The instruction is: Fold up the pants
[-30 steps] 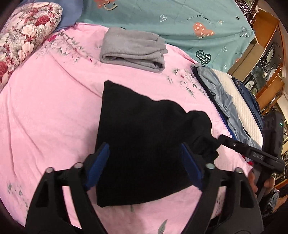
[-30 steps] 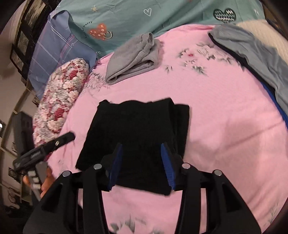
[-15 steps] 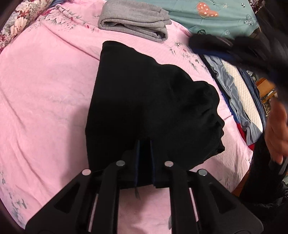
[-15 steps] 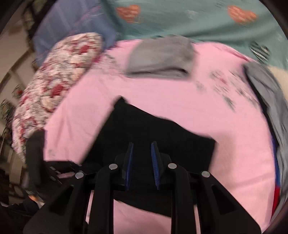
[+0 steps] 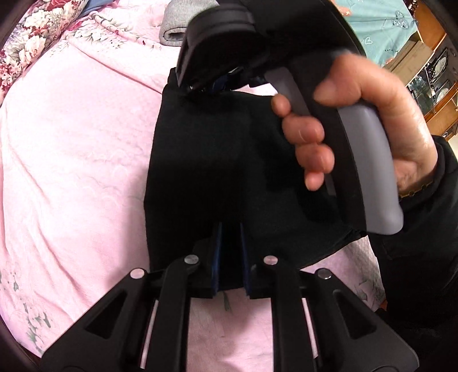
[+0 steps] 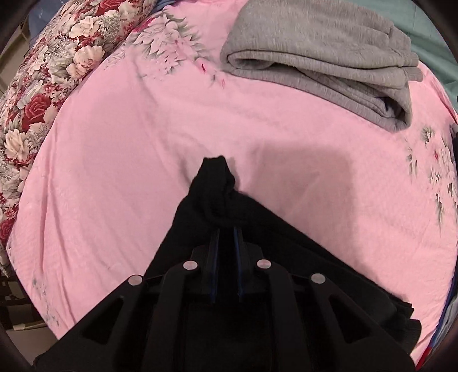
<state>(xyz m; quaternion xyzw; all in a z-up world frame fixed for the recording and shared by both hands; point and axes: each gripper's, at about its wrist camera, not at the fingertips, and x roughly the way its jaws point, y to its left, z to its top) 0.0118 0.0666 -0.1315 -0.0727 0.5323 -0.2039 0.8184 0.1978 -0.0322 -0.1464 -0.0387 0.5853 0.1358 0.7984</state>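
Note:
The black pants (image 5: 200, 160) lie folded on the pink bedspread (image 5: 71, 160). My left gripper (image 5: 230, 229) is shut on their near edge. My right gripper (image 6: 226, 230) is shut on their far corner, where the black cloth (image 6: 217, 194) bunches up past the fingertips. In the left wrist view the right gripper (image 5: 217, 84) reaches over the pants from the right, and its body and the hand on its grey handle (image 5: 369, 160) hide the pants' right part.
A folded grey garment (image 6: 323, 54) lies farther back on the bed. A floral pillow (image 6: 48, 83) is at the left. A teal sheet (image 5: 369, 25) and wooden furniture (image 5: 429, 71) are at the back right.
My left gripper closed on the pants' near edge. My right gripper closed, swung across over the pants and took hold of their far corner.

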